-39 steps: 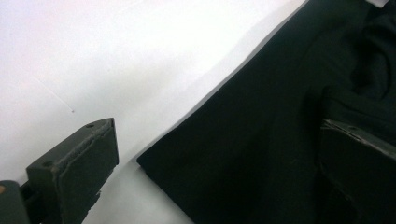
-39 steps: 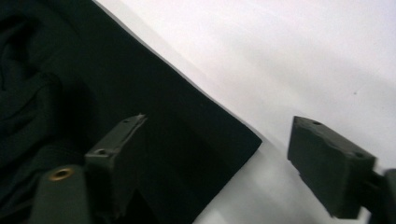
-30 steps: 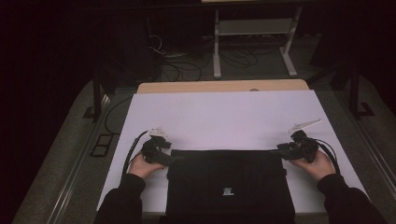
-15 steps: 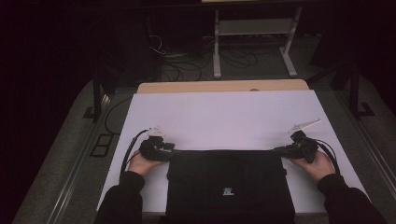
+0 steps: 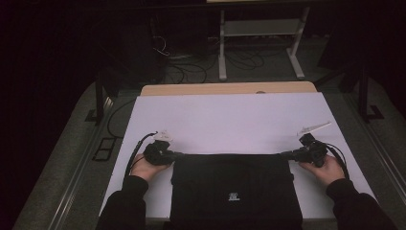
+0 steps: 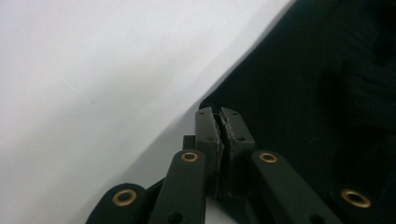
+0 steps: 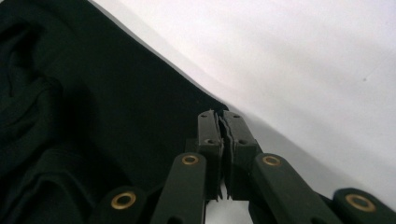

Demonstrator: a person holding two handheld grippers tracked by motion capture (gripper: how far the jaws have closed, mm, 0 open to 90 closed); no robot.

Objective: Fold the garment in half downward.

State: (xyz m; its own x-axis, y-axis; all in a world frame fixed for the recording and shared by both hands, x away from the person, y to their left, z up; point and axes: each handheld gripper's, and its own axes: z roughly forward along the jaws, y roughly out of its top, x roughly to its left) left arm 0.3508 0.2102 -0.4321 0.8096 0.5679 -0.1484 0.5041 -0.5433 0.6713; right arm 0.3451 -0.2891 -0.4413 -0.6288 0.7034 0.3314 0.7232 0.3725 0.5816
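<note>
A black folded garment (image 5: pixel 234 191) with a small white label (image 5: pixel 233 196) lies on the white table (image 5: pixel 230 120) near the front edge. My left gripper (image 5: pixel 179 155) is at its far left corner and my right gripper (image 5: pixel 283 154) at its far right corner. Both pairs of jaws have just been closing. In the left gripper view the left gripper (image 6: pixel 219 116) is shut, with the edge of the black garment (image 6: pixel 303 70) pinched at its tips. The right gripper (image 7: pixel 219 116) is likewise shut on the corner of the garment (image 7: pixel 93 93).
White tabletop (image 6: pixel 93 70) (image 7: pixel 303 56) stretches beyond the garment. A wooden strip (image 5: pixel 230 88) runs along the table's far edge. On the dark floor behind it are a metal stand (image 5: pixel 258 48) and cables (image 5: pixel 191 62).
Both hands stay at the garment's far corners and the garment lies as before. The high view is too small to show the jaws moving.
</note>
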